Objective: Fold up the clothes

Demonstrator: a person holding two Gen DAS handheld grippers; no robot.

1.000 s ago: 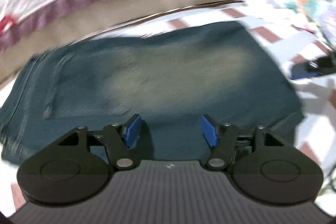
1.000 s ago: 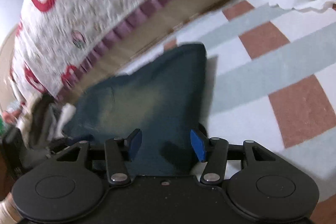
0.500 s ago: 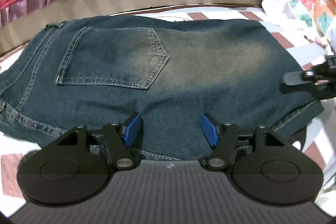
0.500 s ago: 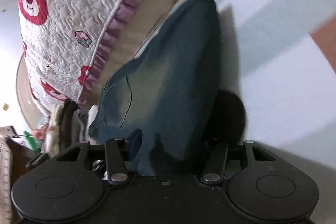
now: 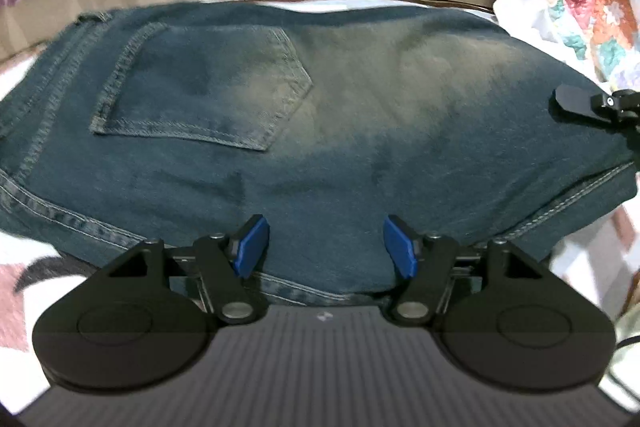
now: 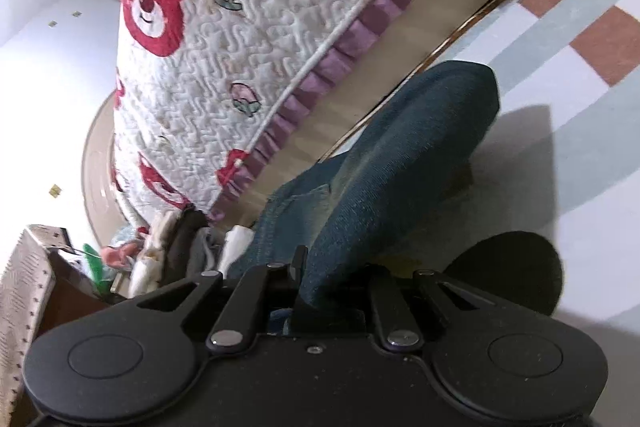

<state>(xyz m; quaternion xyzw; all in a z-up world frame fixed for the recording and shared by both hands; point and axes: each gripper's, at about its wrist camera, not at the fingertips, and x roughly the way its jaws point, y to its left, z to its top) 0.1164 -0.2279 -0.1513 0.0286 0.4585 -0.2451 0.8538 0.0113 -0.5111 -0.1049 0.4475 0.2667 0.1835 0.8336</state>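
A: Where are the jeans (image 5: 320, 115)?

B: Spread flat on the checked mat (image 6: 580, 131), stretching away ahead of the left hand-held gripper (image 5: 325, 247), back pocket (image 5: 204, 87) up and off to its left. The quilted bedspread (image 6: 260, 39) hangs just beyond them.

A: And the grippers?

B: The left one hovers over the near hem, jaws apart, gripping nothing. The right hand-held gripper (image 6: 320, 291) is closing, with a thick fold of denim between its jaws; its pads are hidden under the cloth, so I'd say it has a pinch, though I can't see the contact itself.

A: Which step, then?

B: Taking hold of the leg end for another fold, I judge. The jeans already look doubled lengthwise.

A: Next?

B: Probably the left gripper should drop onto the hem ahead of it and close, so both ends lift together. Then carry that end toward the waistband, keeping the edges level so the layers don't skew.
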